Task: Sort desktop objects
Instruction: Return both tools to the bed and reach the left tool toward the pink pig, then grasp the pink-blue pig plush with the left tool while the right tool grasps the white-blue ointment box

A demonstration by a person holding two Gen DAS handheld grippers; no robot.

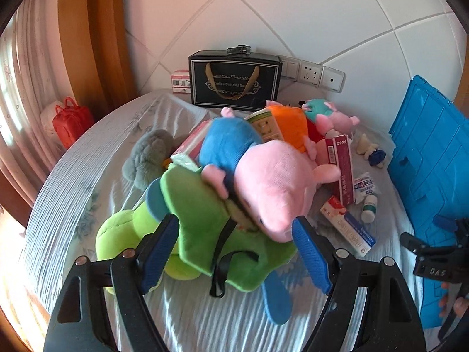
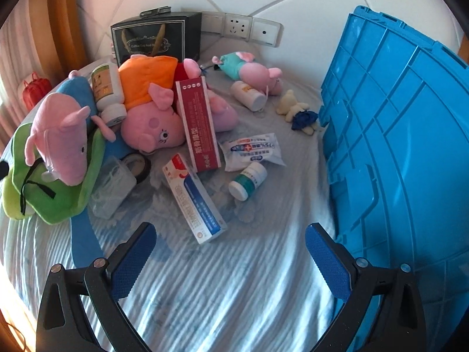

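The left gripper (image 1: 236, 252) has its fingers spread wide around the green plush (image 1: 205, 234), and the right gripper (image 2: 230, 261) is spread wide over bare sheet, so grabbing could, I think, tip the pink pig (image 1: 272, 182) onto the boxes beside it.

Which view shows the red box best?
The right wrist view: the red box lies unhidden, its whole printed face towards the camera, propped on the pink pig toy. The left wrist view shows it smaller, at an angle.
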